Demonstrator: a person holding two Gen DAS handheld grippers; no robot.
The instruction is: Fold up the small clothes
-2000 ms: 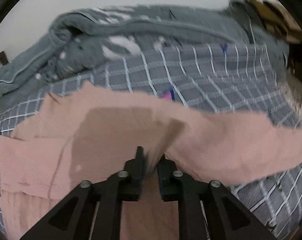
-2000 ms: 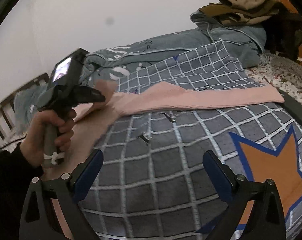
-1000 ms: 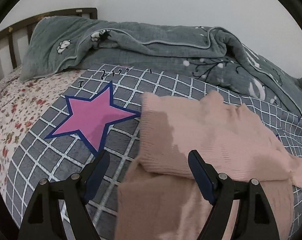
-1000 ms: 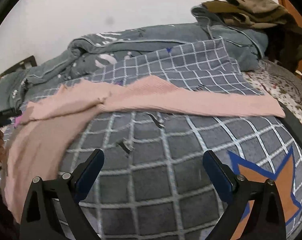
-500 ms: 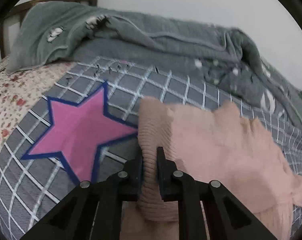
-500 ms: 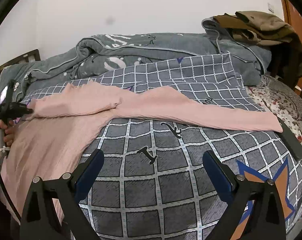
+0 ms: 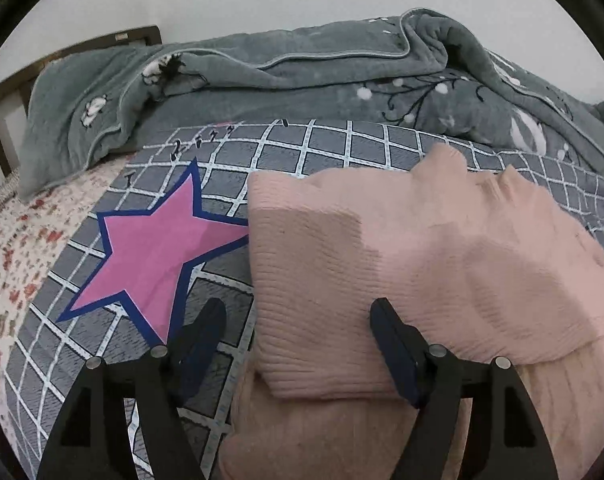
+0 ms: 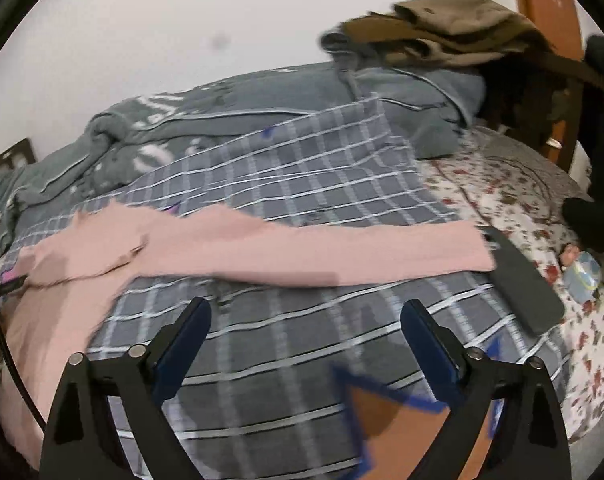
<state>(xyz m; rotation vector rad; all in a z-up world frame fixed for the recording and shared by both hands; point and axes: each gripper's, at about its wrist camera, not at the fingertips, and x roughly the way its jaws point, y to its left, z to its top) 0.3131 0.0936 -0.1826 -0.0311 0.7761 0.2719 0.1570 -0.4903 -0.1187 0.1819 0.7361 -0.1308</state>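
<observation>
A pink knit sweater (image 7: 402,256) lies on the grey checked bedspread (image 7: 326,148). One sleeve is folded in over its body. My left gripper (image 7: 297,320) is open and empty, its jaws either side of the folded edge, just above it. In the right wrist view the sweater (image 8: 85,248) lies at the left with its other sleeve (image 8: 342,252) stretched flat to the right. My right gripper (image 8: 306,320) is open and empty, above the bedspread (image 8: 302,184) just in front of that sleeve.
A rumpled grey-green blanket (image 7: 302,76) lies along the wall behind the sweater. A pink star (image 7: 153,248) and an orange star (image 8: 398,412) mark the bedspread. A dark flat object (image 8: 526,288) lies by the sleeve end. Brown clothes (image 8: 442,28) are piled far right.
My left gripper was shut on the folded sleeve edge half a second ago; it has let go and opened. My right gripper has moved closer to the outstretched sleeve.
</observation>
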